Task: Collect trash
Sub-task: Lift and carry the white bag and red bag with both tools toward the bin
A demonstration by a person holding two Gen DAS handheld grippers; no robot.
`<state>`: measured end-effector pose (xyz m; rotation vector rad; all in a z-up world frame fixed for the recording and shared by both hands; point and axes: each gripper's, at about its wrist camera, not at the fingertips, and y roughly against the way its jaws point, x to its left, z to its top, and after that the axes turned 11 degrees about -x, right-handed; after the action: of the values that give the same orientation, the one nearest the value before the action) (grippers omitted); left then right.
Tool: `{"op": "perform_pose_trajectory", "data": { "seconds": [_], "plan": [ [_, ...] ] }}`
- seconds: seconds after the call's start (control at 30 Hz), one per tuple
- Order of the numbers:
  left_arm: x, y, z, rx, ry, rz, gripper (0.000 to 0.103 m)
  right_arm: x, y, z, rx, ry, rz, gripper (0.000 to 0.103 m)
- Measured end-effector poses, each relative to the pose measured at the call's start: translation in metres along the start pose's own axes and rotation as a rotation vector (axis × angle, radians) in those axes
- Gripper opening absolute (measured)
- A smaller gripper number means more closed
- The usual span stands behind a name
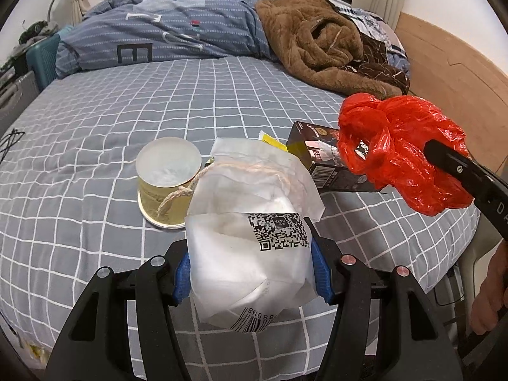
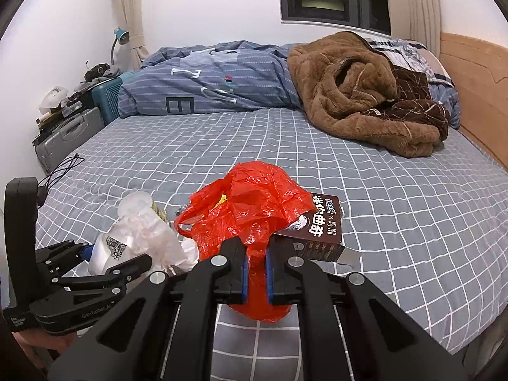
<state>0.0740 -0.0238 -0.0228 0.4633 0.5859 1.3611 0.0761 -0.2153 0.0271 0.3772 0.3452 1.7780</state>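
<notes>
Across the frame: a bed (image 1: pixel 127 101) with grey checked sheet; brown blanket (image 1: pixel 324 41) upper right.
Lower centre: left gripper (image 1: pixel 252 270), jaws clamped on white bag (image 1: pixel 250 222).
Right side: right gripper (image 2: pixel 255 270), jaws pinching red plastic bag (image 2: pixel 254 203).
Behind them: cup (image 1: pixel 166 181), dark box (image 1: pixel 320 158) on sheet.

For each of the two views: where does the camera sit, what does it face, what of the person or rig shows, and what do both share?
Left wrist: behind the left gripper, facing across the bed; its fingers clamp a white bag.
Right wrist: behind the right gripper, facing the same way; its fingers pinch a red bag.
Shared: both bags, dark box, brown blanket, each other's gripper.
</notes>
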Motion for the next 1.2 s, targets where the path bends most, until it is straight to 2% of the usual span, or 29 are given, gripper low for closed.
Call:
{"op": "perform_pose_trajectory", "data": {
  "seconds": [0.77, 1.2],
  "plan": [
    [0.008, 0.045, -0.014, -0.032, 0.009, 0.018, 0.058, 0.021, 0.032, -0.009, -0.021, 0.033, 0.013, 0.007],
    [0.012, 0.07, -0.033, -0.026, 0.026, 0.035, 0.058, 0.033, 0.056, -0.022, -0.009, 0.023, 0.021, 0.007]
  ]
}}
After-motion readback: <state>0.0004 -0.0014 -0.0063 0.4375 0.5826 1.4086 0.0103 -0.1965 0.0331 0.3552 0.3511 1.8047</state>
